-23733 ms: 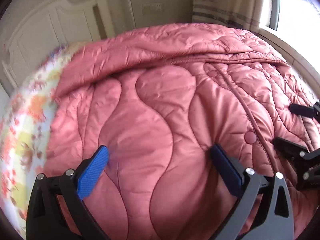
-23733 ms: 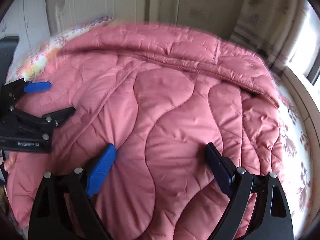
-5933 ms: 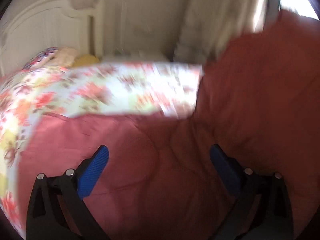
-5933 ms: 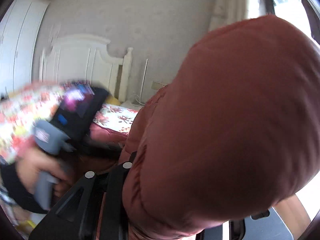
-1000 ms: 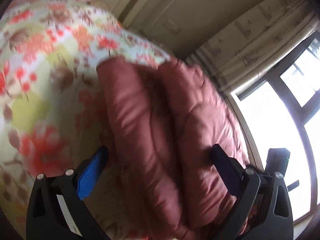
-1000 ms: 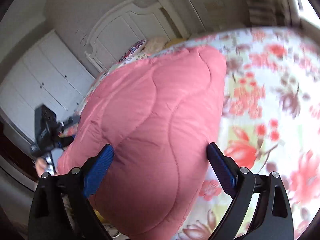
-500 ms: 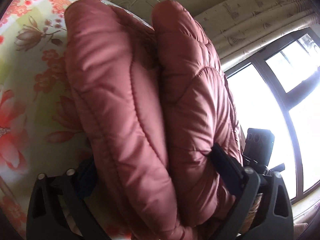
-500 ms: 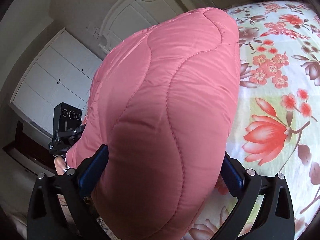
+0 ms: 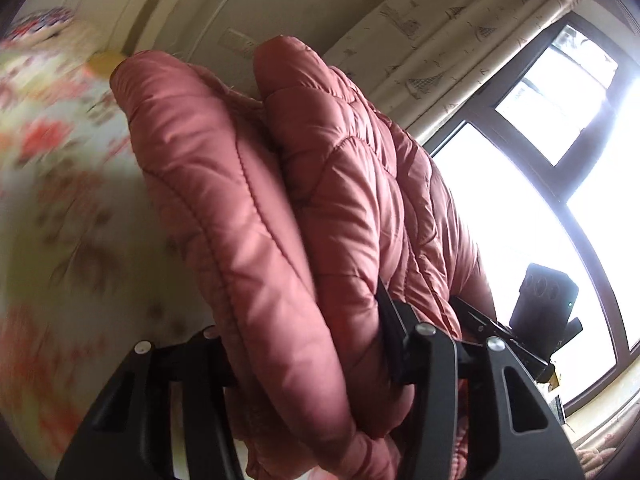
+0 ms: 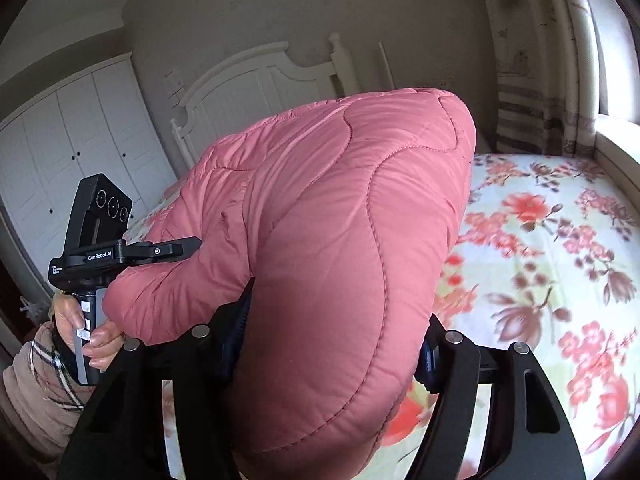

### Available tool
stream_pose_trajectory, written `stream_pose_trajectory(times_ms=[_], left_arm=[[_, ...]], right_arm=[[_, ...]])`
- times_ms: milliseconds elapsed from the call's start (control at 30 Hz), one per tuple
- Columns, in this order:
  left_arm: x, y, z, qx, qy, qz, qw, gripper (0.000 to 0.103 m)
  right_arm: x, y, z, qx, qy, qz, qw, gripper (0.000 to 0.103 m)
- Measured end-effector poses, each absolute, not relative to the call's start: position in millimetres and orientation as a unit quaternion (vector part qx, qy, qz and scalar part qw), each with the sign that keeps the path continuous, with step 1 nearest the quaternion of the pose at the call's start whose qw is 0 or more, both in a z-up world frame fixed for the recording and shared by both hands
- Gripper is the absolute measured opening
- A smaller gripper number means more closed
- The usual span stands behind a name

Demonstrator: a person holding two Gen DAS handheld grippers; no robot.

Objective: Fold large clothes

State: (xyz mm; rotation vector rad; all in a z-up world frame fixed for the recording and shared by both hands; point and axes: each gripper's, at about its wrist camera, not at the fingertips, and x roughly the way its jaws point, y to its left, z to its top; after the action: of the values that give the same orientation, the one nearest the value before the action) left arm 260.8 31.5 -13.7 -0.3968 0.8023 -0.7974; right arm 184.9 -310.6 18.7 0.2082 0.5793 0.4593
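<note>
Both grippers' jaws are closing on a folded pink quilted coat filling centre frame: left gripper, right gripper. Lifting level should keep the layers stacked.

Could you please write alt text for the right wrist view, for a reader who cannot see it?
A thick fold of pink coat fills the right claw, whose jaws are closing on it. To the left, a hand holds the left claw against the coat's other end. Behind lie a floral bed, a white headboard and a wardrobe.
</note>
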Motion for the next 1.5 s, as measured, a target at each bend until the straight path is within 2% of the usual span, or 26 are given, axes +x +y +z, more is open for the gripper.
stream_pose_trajectory(times_ms=[100, 200, 267, 333, 367, 433, 500, 567, 667, 833, 933, 1100, 1200, 1267, 1367, 1500], left_arm=[[295.8, 3.7, -5.3, -0.182, 0.374, -0.378, 0.827, 0.05], [326.7, -10.9, -31.7, -0.19, 0.41, -0.354, 0.819, 0.051], [339.6, -17.5, -60.7, -0.183, 0.438, -0.318, 0.821, 0.059], [336.8, -7.5, -72.7, -0.214, 0.429, -0.329, 0.813, 0.06], [335.4, -3.9, -74.2, -0.224, 0.431, -0.332, 0.808, 0.062], [329.4, -1.7, -70.5, -0.202, 0.429, -0.33, 0.816, 0.067], [327.9, -1.4, -64.6, -0.174, 0.426, -0.321, 0.828, 0.072], [324.7, -6.6, -59.9, -0.168, 0.423, -0.309, 0.835, 0.077], [315.3, -7.1, -46.7, -0.167, 0.398, -0.273, 0.86, 0.085], [265.2, 5.3, -15.3, -0.106, 0.304, -0.142, 0.936, 0.101], [235.4, 3.3, 4.6, -0.039, 0.27, -0.083, 0.958, 0.101], [181.3, -3.5, 46.2, 0.074, 0.208, 0.026, 0.975, 0.101], [139.2, -1.5, 91.4, 0.065, 0.141, 0.057, 0.986, 0.101], [111.3, 3.4, 115.1, 0.021, 0.114, 0.039, 0.992, 0.101], [86.1, 2.2, 128.2, -0.012, 0.103, 0.023, 0.994, 0.101], [61.5, -22.0, 113.5, 0.019, 0.106, 0.008, 0.994, 0.101]], right_arm=[[213.5, -337.1, 28.9, 0.117, 0.269, 0.207, 0.933, 0.067], [248.7, -361.9, 11.7, 0.14, 0.296, 0.193, 0.925, 0.068], [271.4, -362.8, -10.3, 0.129, 0.341, 0.173, 0.915, 0.069], [286.9, -362.0, -33.0, 0.135, 0.366, 0.16, 0.907, 0.077], [285.6, -362.0, -34.3, 0.143, 0.365, 0.16, 0.906, 0.078], [283.1, -363.2, -29.9, 0.141, 0.375, 0.148, 0.904, 0.09], [277.3, -362.0, -14.4, 0.113, 0.354, 0.112, 0.922, 0.091], [257.4, -352.4, 10.8, 0.075, 0.289, 0.058, 0.953, 0.091], [246.0, -324.6, 27.5, 0.038, 0.244, 0.091, 0.965, 0.091], [250.4, -252.9, -9.6, -0.068, 0.283, 0.131, 0.948, 0.094], [243.6, -230.2, -33.1, -0.139, 0.261, 0.097, 0.95, 0.094], [217.3, -230.6, -1.3, -0.117, 0.261, 0.123, 0.95, 0.093], [164.6, -252.5, 45.1, -0.059, 0.187, 0.179, 0.964, 0.096], [123.3, -275.7, 72.3, -0.008, 0.136, 0.193, 0.972, 0.098], [74.1, -303.0, 89.3, 0.016, 0.086, 0.177, 0.98, 0.098], [32.7, -319.9, 83.4, -0.001, 0.066, 0.109, 0.992, 0.098]])
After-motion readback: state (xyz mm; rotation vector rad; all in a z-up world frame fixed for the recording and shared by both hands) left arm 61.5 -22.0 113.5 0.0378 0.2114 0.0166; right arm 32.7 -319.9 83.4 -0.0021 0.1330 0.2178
